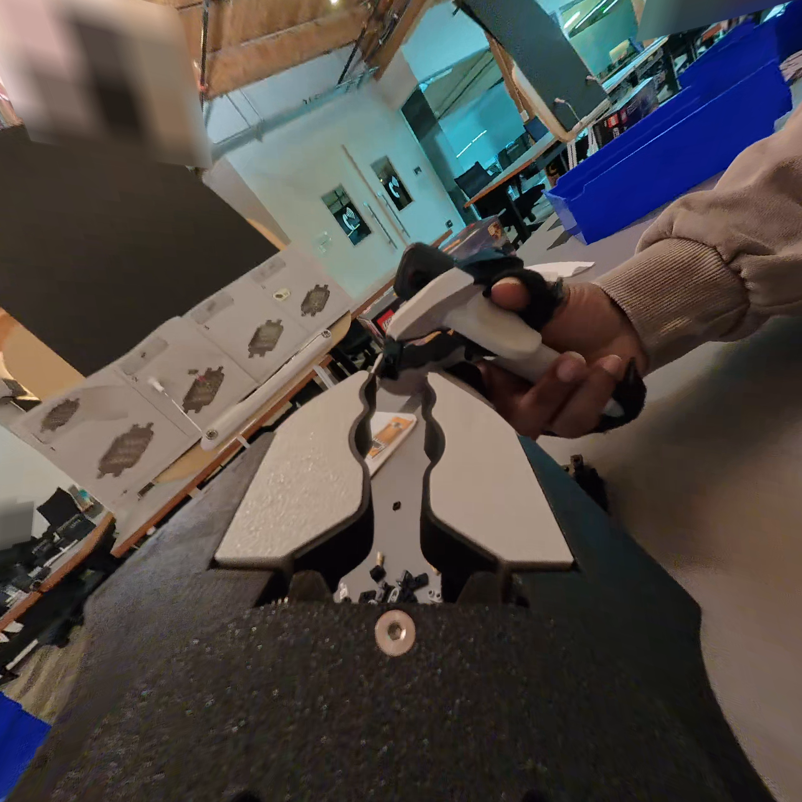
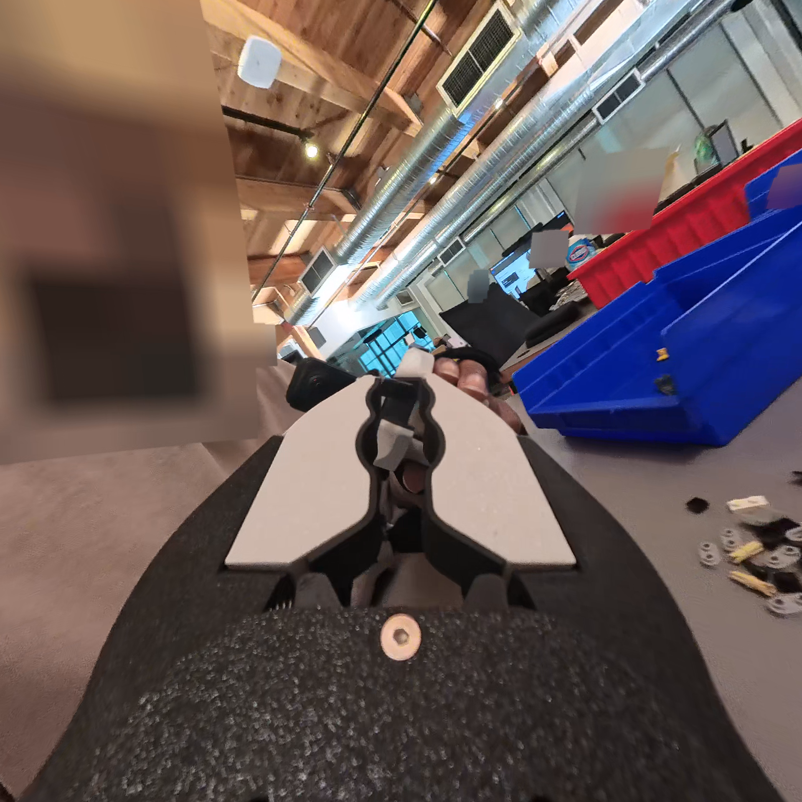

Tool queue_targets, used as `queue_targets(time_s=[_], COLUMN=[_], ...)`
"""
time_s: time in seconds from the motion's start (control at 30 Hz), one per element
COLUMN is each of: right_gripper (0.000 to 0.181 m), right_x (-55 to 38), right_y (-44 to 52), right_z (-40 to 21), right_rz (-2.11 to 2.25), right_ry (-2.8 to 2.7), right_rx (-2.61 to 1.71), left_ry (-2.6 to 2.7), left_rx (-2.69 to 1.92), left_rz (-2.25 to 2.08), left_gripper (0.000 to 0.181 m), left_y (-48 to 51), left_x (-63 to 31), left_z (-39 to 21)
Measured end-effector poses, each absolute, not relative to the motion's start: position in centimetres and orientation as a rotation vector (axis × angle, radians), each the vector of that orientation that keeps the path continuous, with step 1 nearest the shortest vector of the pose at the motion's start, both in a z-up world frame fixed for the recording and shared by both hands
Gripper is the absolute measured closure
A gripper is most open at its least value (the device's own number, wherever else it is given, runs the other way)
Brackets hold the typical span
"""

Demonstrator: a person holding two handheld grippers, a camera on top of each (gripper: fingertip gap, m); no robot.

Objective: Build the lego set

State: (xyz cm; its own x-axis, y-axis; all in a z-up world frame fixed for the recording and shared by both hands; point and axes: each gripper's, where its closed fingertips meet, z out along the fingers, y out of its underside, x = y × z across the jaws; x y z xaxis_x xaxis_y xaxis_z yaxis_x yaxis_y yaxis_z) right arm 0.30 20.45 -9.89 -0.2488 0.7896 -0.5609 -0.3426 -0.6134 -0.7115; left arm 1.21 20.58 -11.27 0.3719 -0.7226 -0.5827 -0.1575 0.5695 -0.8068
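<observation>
Left jaws: the left gripper (image 1: 397,390) has its two grey fingers (image 1: 304,486) parted by a narrow gap, tips nearly meeting at 12 o'clock; whether anything sits pinched at the tips I cannot tell — the other tool crowds that spot.

Right jaws: the right gripper (image 2: 401,390) also shows a slim gap between its pads, with a dark and pale shape seen through it; held or only beyond, I cannot tell.

Tip to tip: both tools point at each other, noses almost touching, raised off the grey table (image 1: 651,499). The right hand (image 1: 577,364) wraps the white handle at 2 o'clock of the left jaws.

Lego pieces: a loose scatter of small black, grey and tan lego parts (image 2: 755,560) lies at 3 o'clock of the right jaws, well apart; in the left view a few show low through the finger gap.

Key relation: the pile lies nearer the right gripper — my guess is that it reaches next.

Outward: a blue bin (image 2: 651,369) at 2 o'clock, a red bin (image 2: 677,243) behind it.
</observation>
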Motion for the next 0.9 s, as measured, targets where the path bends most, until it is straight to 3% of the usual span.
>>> queue_targets(time_s=[0.2, 0.57, 0.9], right_gripper=[0.166, 0.165, 0.151], right_x=[0.3, 0.9, 2.0], right_y=[19.8, 19.3, 19.5], right_z=[-10.4, -11.7, -14.3], right_rz=[2.021, 2.004, 1.360], right_ry=[-0.566, -0.596, -0.911], right_rx=[-1.252, -1.325, -1.697], left_ry=[1.194, 1.260, 1.362], left_rx=[-0.910, -0.906, -0.908], left_rz=[-0.418, -0.401, -0.245], left_gripper=[0.178, 0.179, 0.180], left_y=[20.1, 19.8, 20.2], left_x=[0.9, 1.4, 2.0], left_z=[-11.4, -12.6, -14.8])
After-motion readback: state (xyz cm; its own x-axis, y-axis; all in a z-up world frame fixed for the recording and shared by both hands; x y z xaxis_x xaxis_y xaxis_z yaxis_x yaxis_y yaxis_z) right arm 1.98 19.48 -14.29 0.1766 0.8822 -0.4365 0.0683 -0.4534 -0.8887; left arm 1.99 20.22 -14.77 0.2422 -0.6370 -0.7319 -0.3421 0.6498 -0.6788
